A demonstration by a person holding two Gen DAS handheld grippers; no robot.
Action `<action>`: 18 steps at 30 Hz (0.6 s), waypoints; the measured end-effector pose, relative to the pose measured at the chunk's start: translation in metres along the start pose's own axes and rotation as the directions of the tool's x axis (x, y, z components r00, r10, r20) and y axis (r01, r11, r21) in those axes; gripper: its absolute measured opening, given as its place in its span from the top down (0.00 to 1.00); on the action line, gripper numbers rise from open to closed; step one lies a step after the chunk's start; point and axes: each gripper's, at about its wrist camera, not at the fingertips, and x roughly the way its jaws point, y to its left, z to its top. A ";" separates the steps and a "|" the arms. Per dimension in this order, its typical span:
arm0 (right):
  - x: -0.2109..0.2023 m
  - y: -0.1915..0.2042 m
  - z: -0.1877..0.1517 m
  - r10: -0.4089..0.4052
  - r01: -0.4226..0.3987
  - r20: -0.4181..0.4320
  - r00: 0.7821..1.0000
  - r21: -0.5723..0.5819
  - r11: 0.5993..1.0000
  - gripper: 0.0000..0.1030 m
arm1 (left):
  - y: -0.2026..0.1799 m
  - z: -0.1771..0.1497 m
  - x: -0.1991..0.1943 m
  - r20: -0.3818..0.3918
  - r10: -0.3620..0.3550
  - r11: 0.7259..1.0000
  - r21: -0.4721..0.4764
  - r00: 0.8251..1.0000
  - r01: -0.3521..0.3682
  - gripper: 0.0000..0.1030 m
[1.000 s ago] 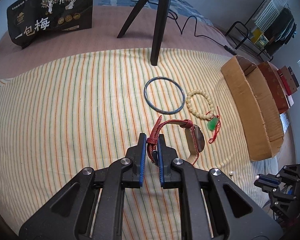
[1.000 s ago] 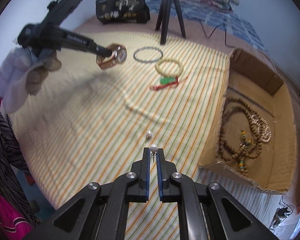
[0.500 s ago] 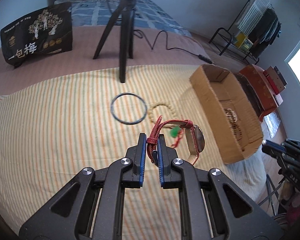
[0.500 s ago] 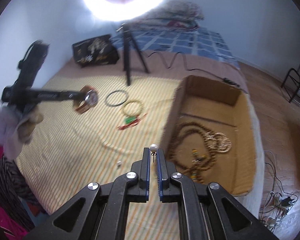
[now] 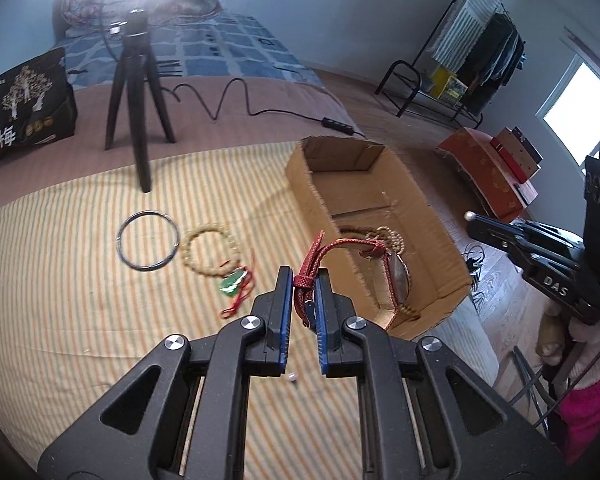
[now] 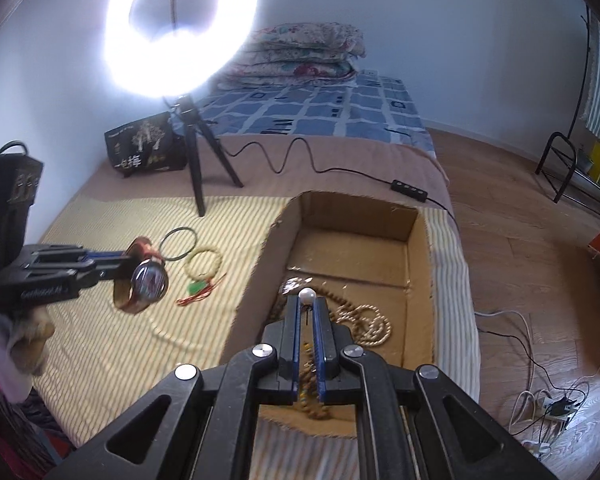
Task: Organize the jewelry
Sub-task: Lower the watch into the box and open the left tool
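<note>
My left gripper (image 5: pixel 303 276) is shut on the red strap of a wristwatch (image 5: pixel 396 276) and holds it in the air beside the near left wall of the cardboard box (image 5: pixel 432 216). The watch also shows in the right wrist view (image 6: pixel 148 280). My right gripper (image 6: pixel 307 300) is shut on a pearl earring (image 6: pixel 307 295) above the box (image 6: pixel 418 248), over the wooden bead necklaces (image 6: pixel 364 320) inside. A dark bangle (image 5: pixel 147 239), a cream bead bracelet (image 5: pixel 210 251) and a green pendant on red cord (image 5: pixel 233 283) lie on the striped cloth. A second pearl earring (image 5: pixel 293 378) lies below my left fingers.
A black tripod (image 5: pixel 134 80) with a ring light (image 6: pixel 180 24) stands at the back of the bed, with a black bag (image 5: pixel 20 108) to its left and a cable with switch (image 5: pixel 336 125) behind the box. The bed edge and wooden floor (image 6: pixel 520 248) lie to the right.
Both grippers have risen and moved right toward the box. The right gripper with the pearl earring now hangs over the box interior; the left carried the watch up to the box's side.
</note>
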 end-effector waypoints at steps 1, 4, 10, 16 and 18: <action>0.002 -0.003 0.001 -0.004 0.004 -0.001 1.000 0.002 1.000 0.97 | -0.006 0.001 0.002 0.004 -0.002 1.000 0.007 1.000 0.002 0.92; 0.009 -0.013 0.006 -0.009 0.009 -0.002 1.000 0.012 1.000 0.97 | -0.020 0.003 0.008 0.011 -0.007 1.000 0.026 1.000 0.007 0.92; 0.024 -0.032 0.012 -0.014 0.014 -0.007 1.000 0.039 0.999 0.97 | -0.048 0.005 0.030 0.004 -0.013 0.999 0.051 1.000 0.012 0.92; 0.040 -0.044 0.011 -0.019 0.020 -0.020 1.000 0.058 0.998 0.97 | -0.065 0.002 0.054 -0.026 -0.016 0.997 0.077 1.000 0.018 0.92; 0.043 -0.048 0.010 -0.017 0.019 -0.021 1.000 0.069 0.997 0.97 | -0.071 0.000 0.063 -0.045 -0.019 0.996 0.088 0.999 0.023 0.92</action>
